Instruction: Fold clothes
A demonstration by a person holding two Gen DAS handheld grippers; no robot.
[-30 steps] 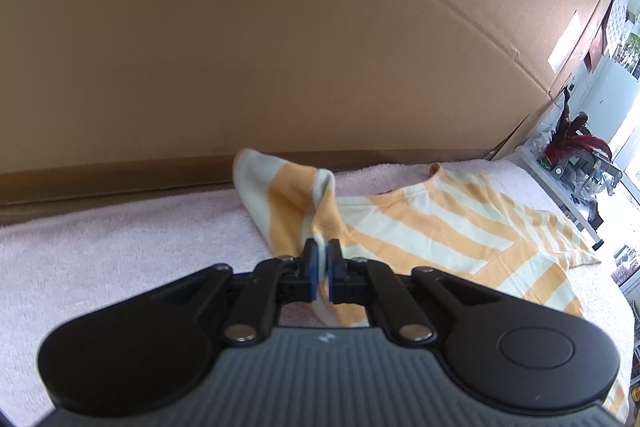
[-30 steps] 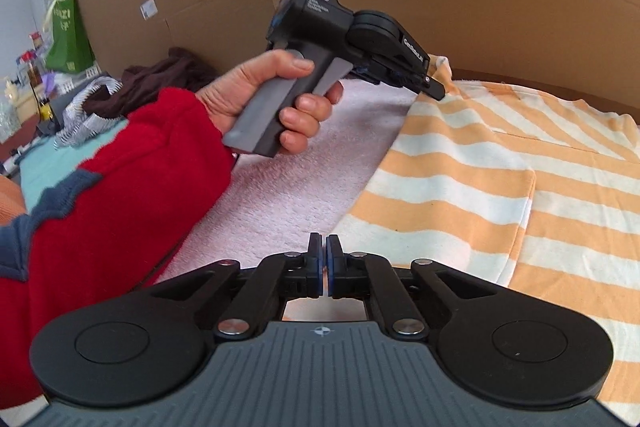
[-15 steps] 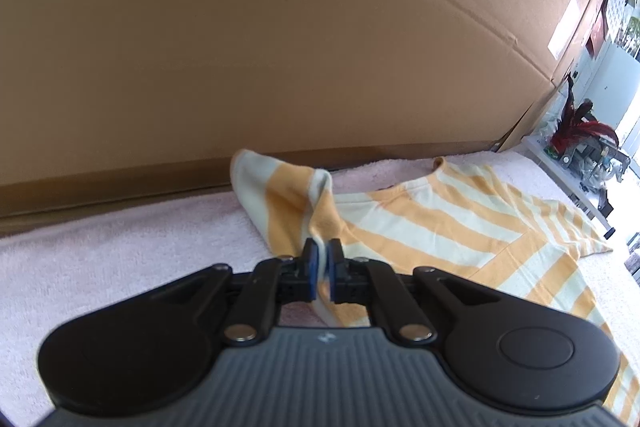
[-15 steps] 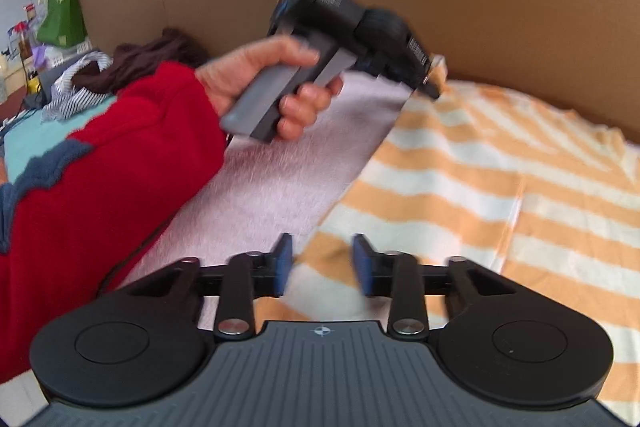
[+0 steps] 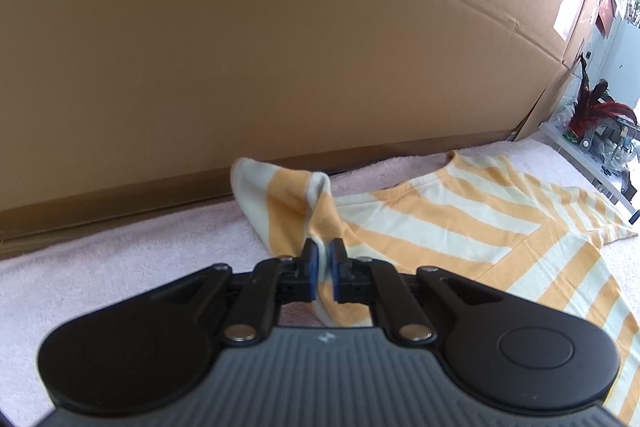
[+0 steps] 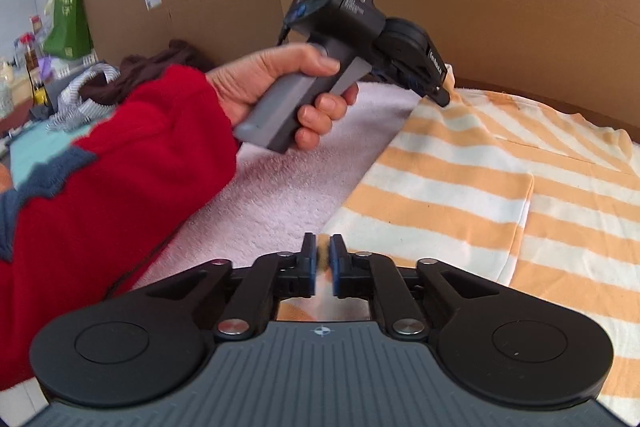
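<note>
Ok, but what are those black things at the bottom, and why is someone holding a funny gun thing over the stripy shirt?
There's no robot here. A person holds a pinching tool, called a gripper, in each hand. Each tool has a camera looking along its two fingers, so each picture shows its own tool at the bottom. One picture is from the left gripper, the other from the right gripper. The "gun" is the left gripper seen from outside, held by the person's hand. A shirt lies on a pink towel in front of a cardboard wall. The left gripper has a bunched bit of shirt between its fingers, and its jaws are opening. The right gripper's jaws are closing over the shirt's near edge. I can't tell if cloth is caught yet.
</note>
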